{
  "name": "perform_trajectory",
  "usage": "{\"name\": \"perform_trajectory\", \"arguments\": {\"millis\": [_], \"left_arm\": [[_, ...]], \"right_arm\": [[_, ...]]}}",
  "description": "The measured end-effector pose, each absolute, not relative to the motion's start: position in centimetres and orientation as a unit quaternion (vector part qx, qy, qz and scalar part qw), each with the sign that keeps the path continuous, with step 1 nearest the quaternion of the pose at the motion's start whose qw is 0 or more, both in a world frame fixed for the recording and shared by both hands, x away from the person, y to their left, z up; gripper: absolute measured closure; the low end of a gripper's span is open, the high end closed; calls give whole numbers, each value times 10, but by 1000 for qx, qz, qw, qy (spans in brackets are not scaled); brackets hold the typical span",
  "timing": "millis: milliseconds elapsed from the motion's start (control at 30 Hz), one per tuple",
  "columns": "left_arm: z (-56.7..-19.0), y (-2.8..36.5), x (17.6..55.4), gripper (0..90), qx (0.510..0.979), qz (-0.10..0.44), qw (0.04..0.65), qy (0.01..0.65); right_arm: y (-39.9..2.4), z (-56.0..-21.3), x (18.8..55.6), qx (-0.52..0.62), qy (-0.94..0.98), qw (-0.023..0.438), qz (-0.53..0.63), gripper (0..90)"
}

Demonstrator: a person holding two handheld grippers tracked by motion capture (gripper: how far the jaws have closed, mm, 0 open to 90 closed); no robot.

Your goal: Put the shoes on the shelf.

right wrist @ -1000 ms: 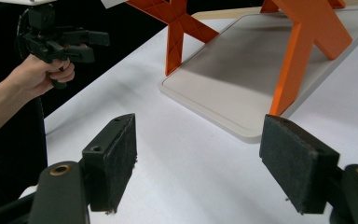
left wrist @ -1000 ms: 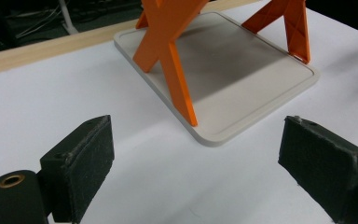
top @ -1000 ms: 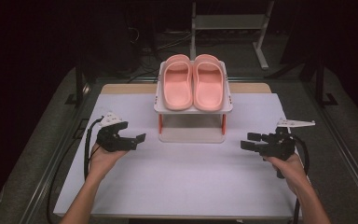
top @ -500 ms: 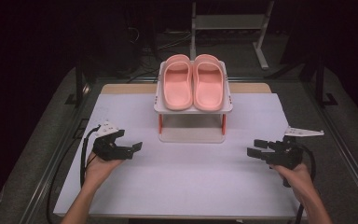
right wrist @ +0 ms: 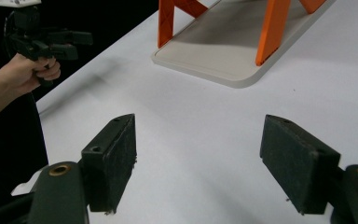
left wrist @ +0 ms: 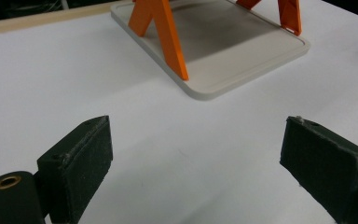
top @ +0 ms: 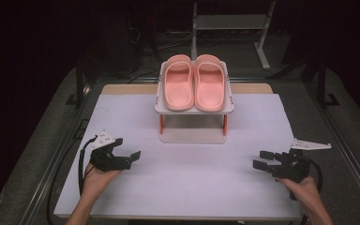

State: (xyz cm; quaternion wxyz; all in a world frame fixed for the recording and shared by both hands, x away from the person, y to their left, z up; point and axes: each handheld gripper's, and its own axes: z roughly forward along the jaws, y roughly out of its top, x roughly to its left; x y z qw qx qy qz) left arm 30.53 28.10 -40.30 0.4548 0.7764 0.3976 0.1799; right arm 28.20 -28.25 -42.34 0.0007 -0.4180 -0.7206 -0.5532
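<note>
The left hand-held gripper [top: 130, 157] was above the near left part of the counter [top: 192, 183], and its jaws stood wide apart with nothing between them. The right hand-held gripper [top: 261, 159] was above the near right part, also wide open and empty. Both pointed toward the middle of the counter and were well apart from each other. Between them, but farther back, stood a small rack [top: 193, 136] with orange legs on a pale base. Two pink slippers [top: 194, 82] lay side by side on its top shelf, touching each other. In both gripper views, the white counter showed between the black pads [left wrist: 81, 158].
</note>
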Motion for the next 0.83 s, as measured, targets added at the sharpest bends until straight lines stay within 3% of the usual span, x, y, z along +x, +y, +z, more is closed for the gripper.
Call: {"name": "perform_trajectory", "arguments": {"millis": [833], "left_arm": [[-419,305,261,85,754,195,478,406]], "right_arm": [[-304,-440,229,-425,-696,-19,-578,263]]}}
